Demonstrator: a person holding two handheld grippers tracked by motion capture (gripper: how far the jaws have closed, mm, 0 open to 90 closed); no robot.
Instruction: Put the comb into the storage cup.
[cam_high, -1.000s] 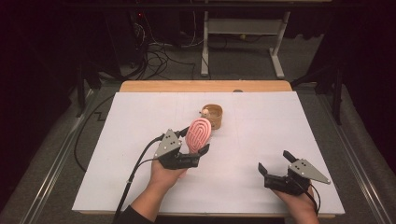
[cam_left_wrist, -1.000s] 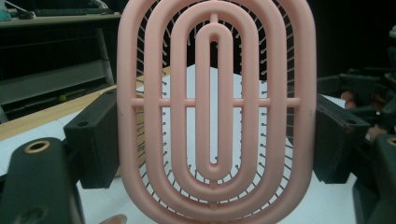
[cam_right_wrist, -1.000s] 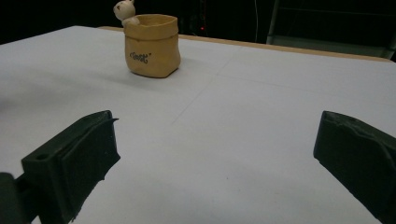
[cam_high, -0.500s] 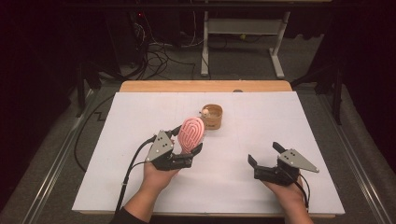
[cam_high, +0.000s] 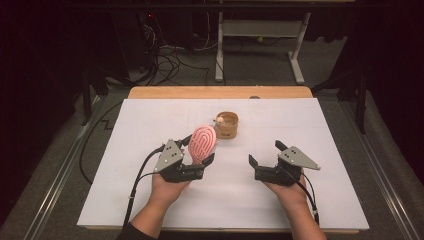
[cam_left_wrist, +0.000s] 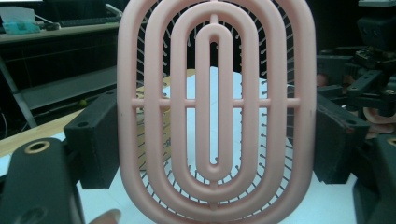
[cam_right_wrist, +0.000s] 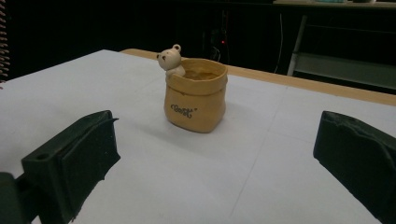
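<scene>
1. Vs a second ago: right gripper (cam_high: 264, 154) has moved left and up the desk (cam_high: 320, 200), toward centre. Left gripper (cam_high: 199, 150) has slid slightly left and toward the person.
2. Left gripper is clamped on the pink brush (cam_high: 202, 143), jaws on both edges; brush held upright above the desk, left of centre.
3. Brush: oval, pink, concentric open loops with a cross bar, thin pins behind.
4. Right gripper is spread wide, holding nothing.
5. Tan sack-shaped pot (cam_right_wrist: 195, 94) with bear figure on rim stands mid-desk, just beyond the brush.
</scene>
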